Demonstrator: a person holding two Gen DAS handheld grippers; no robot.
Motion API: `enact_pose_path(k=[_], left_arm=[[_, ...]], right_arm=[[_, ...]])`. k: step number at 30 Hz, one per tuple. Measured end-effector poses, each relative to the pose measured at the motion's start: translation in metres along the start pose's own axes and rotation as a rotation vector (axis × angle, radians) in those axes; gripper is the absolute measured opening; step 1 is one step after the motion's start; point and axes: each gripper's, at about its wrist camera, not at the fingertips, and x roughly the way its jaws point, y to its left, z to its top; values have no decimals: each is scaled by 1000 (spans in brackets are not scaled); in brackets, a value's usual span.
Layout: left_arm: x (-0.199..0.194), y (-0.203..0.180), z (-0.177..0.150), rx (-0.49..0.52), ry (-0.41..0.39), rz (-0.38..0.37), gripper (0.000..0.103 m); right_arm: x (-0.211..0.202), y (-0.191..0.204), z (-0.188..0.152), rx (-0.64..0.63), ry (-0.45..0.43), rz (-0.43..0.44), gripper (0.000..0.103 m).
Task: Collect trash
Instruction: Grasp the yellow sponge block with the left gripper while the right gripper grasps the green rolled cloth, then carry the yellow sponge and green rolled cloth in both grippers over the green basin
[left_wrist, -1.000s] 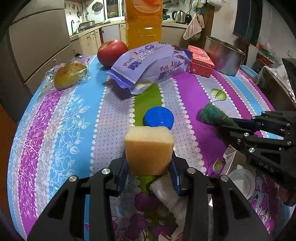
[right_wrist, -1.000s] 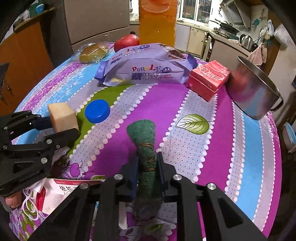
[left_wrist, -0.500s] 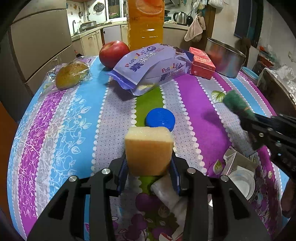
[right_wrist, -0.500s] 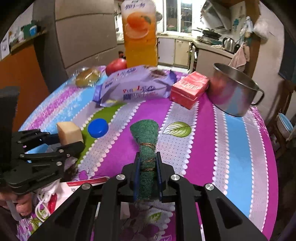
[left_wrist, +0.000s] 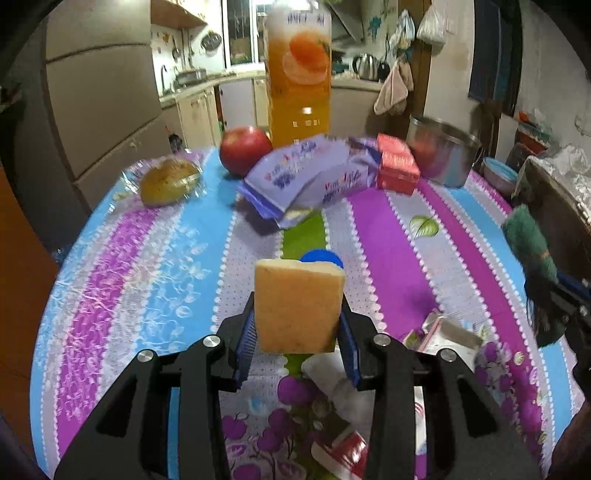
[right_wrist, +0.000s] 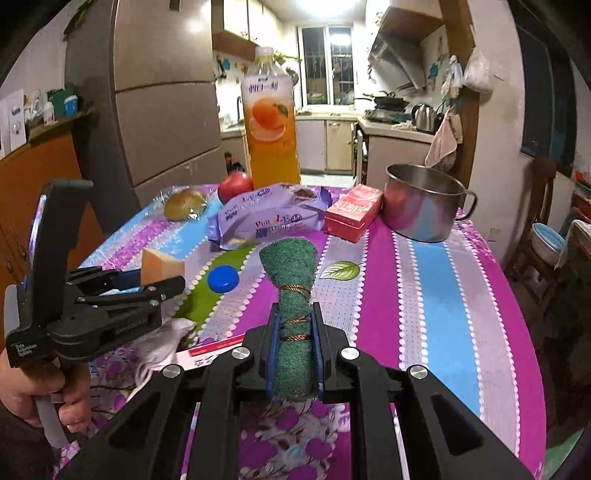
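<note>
The left gripper (left_wrist: 297, 325) is clamping a yellow sponge (left_wrist: 298, 304) above the table's (left_wrist: 461, 236) near edge. The right gripper (right_wrist: 294, 347) is squeezing a green scouring pad (right_wrist: 291, 291)

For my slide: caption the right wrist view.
Right gripper clamps a green scouring pad above the striped tablecloth.

Yellow sponge (left_wrist: 298, 306) in left gripper (left_wrist: 297, 334)

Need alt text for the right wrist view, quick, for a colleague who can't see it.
The right tool grips a rolled green scouring pad bound with copper wire, above a striped tablecloth. At left, the left tool holds a yellow sponge; behind stand a juice bottle and steel pot.
</note>
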Motion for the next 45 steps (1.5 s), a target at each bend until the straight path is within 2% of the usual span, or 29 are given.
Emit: enact_pose_path(k=[9, 15, 26, 33, 45], left_arm=[[-72, -6, -16, -6, -144, -15, 37], [-103, -13, -34, -20, -179, -53, 37], [-147, -37, -60, -11, -237, -71, 37], [-167, -60, -64, 8, -262, -100, 37], [-186, -118, -67, 77, -279, -170, 37]], right_arm=[[-52, 12, -16, 26, -83, -7, 16], [-92, 20, -32, 32, -129, -15, 16], [-151, 28, -55, 31, -189, -49, 16], [-183, 13, -67, 55, -204, -80, 16], [-243, -43, -85, 115, -219, -174, 16]])
